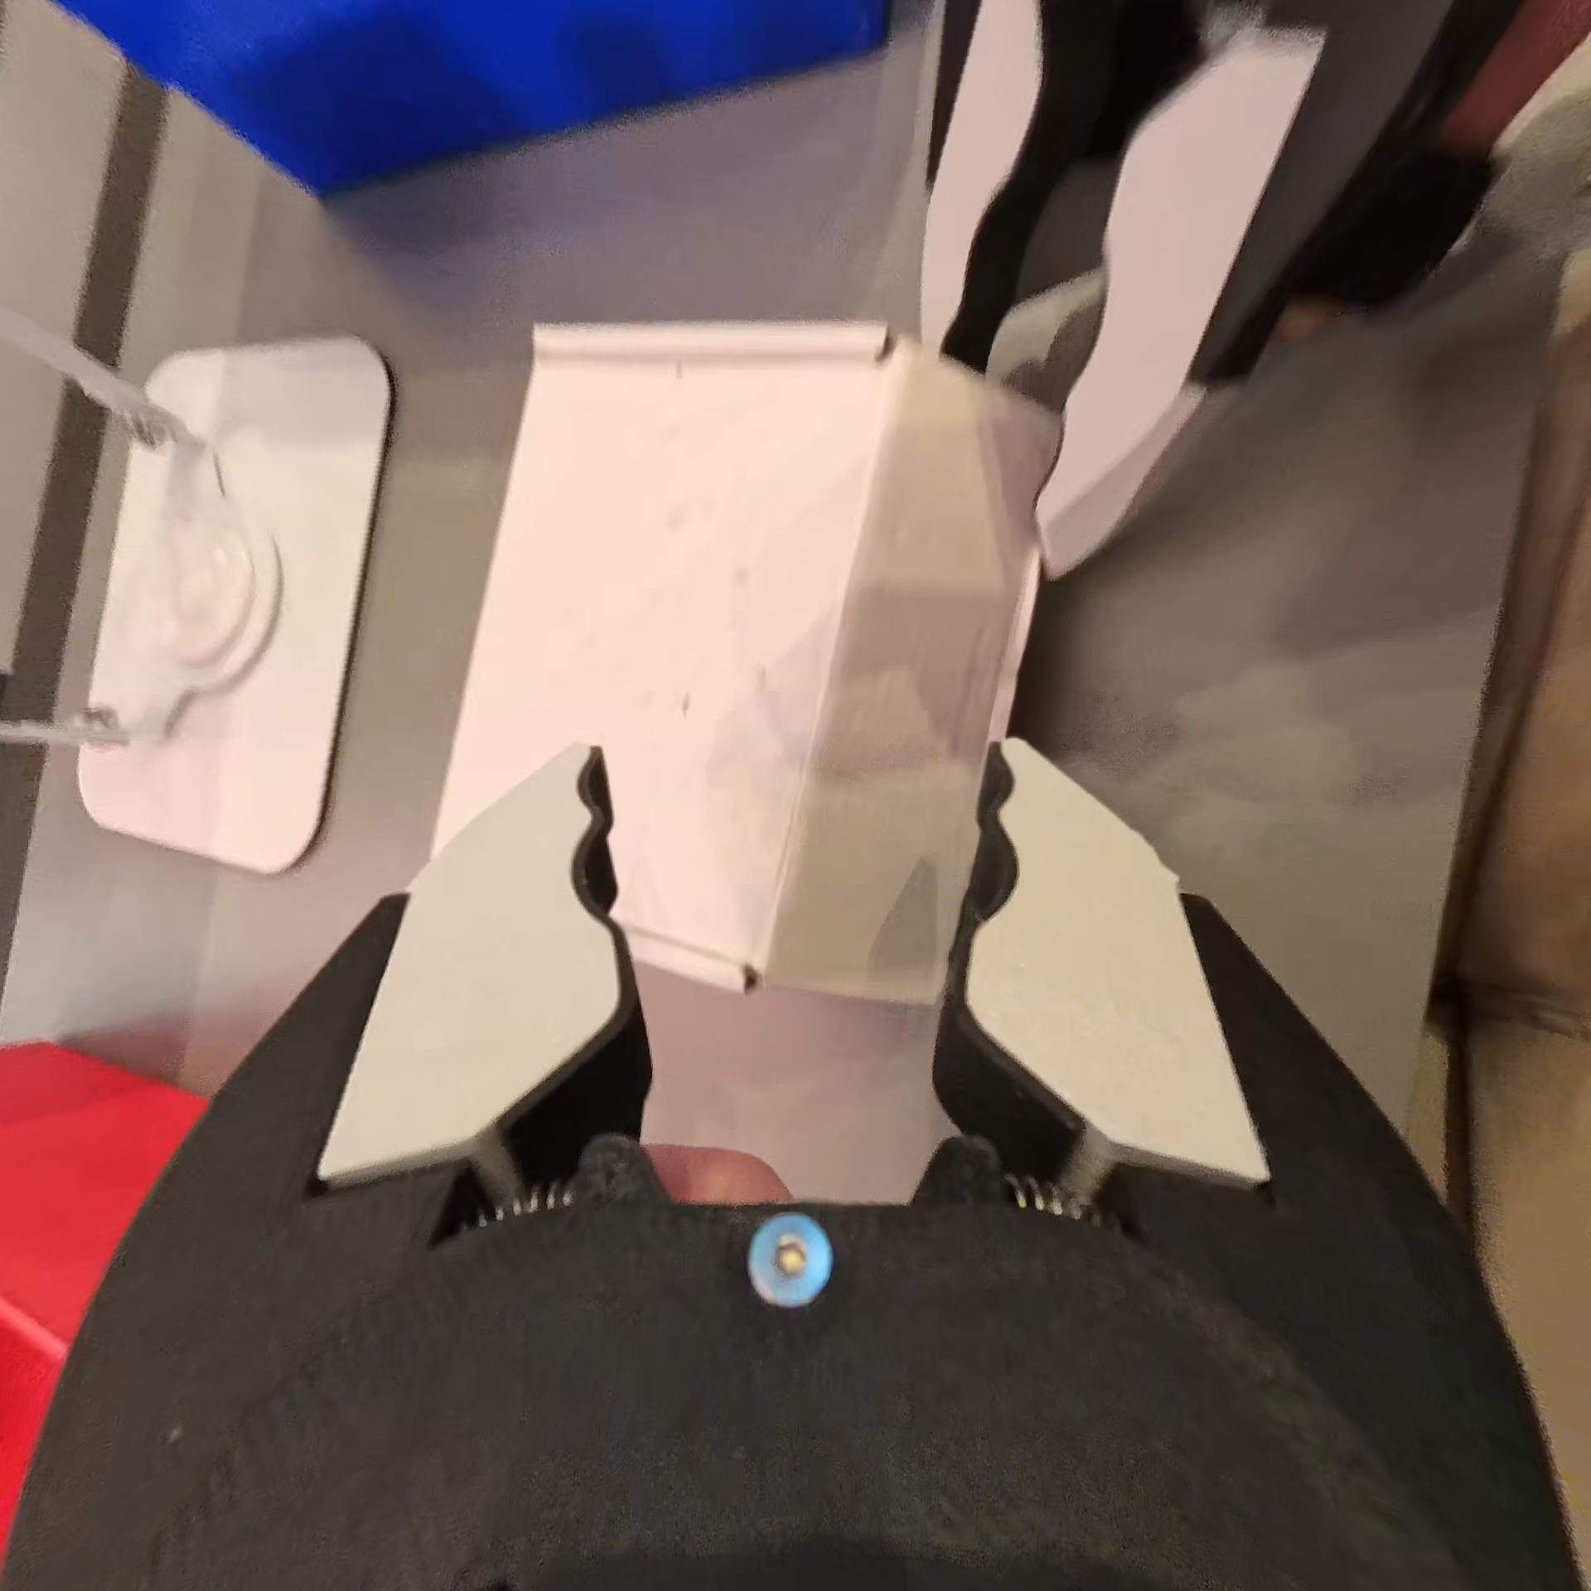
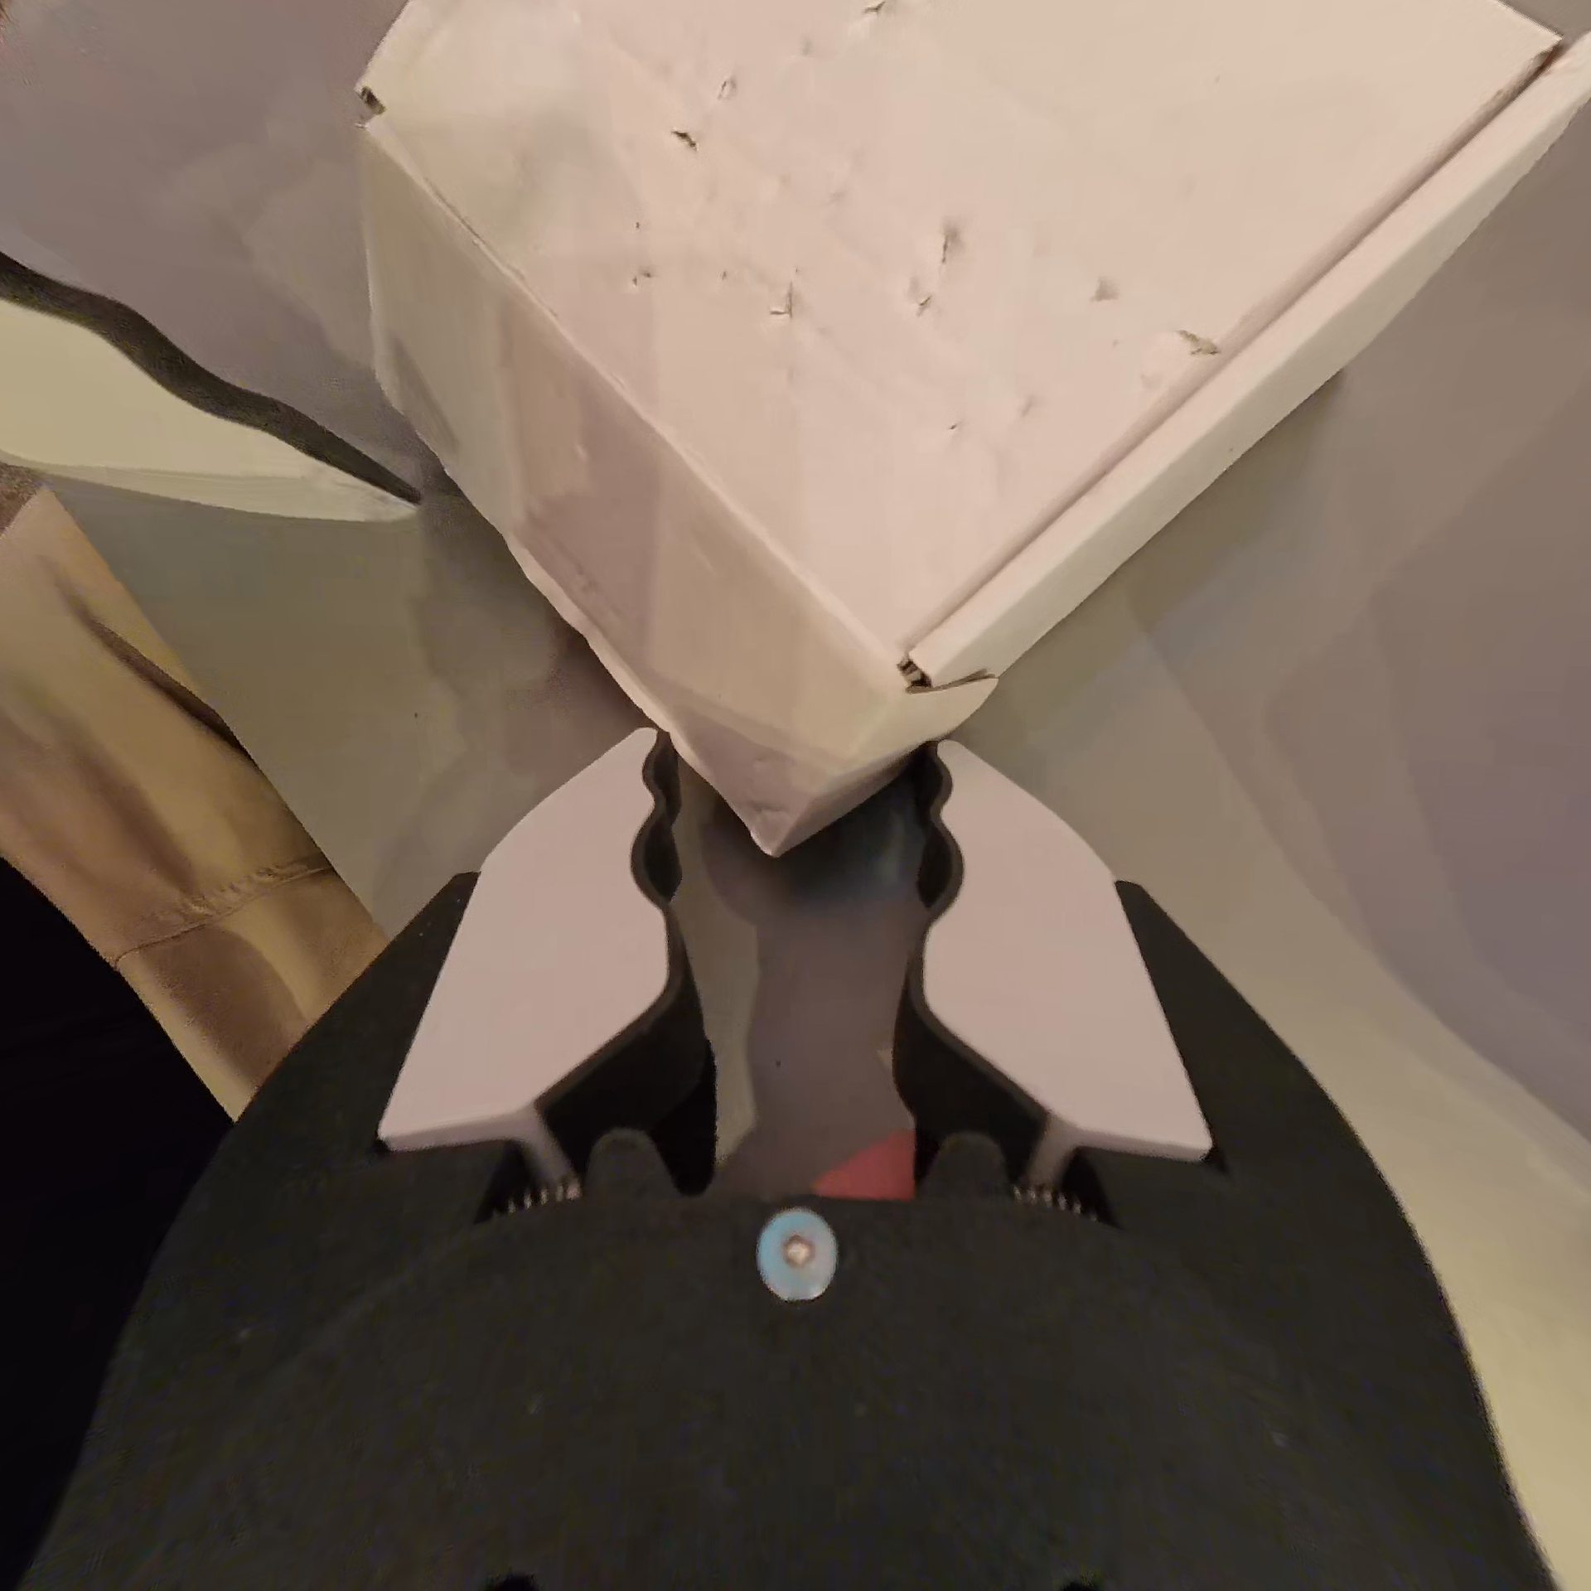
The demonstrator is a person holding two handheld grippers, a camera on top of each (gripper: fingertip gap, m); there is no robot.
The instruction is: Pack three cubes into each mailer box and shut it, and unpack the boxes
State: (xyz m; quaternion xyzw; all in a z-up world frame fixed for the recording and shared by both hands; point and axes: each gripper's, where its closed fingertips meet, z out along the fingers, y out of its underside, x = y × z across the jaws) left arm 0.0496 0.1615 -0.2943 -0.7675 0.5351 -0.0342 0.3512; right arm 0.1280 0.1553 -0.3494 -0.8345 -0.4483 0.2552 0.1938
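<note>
A closed white mailer box [image 1: 689, 603] lies on the grey table, its lid scuffed. My left gripper [image 1: 796, 758] is open at the box's near right edge, its left finger [image 1: 508, 930] over the lid and its right finger [image 1: 1076, 947] beside the side wall. In the right wrist view a corner of the box [image 2: 861, 344] is wedged between the jaws of my right gripper [image 2: 792, 753], which are partly closed against its two walls. The right gripper [image 1: 1076, 284] also shows at the box's far right corner in the left wrist view. No cubes are visible.
A blue bin [image 1: 448, 77] stands at the back left and a red bin [image 1: 77, 1188] at the near left. A white pad with a clear plastic fitting [image 1: 232, 603] lies left of the box. A person's beige clothing [image 2: 129, 775] is close by.
</note>
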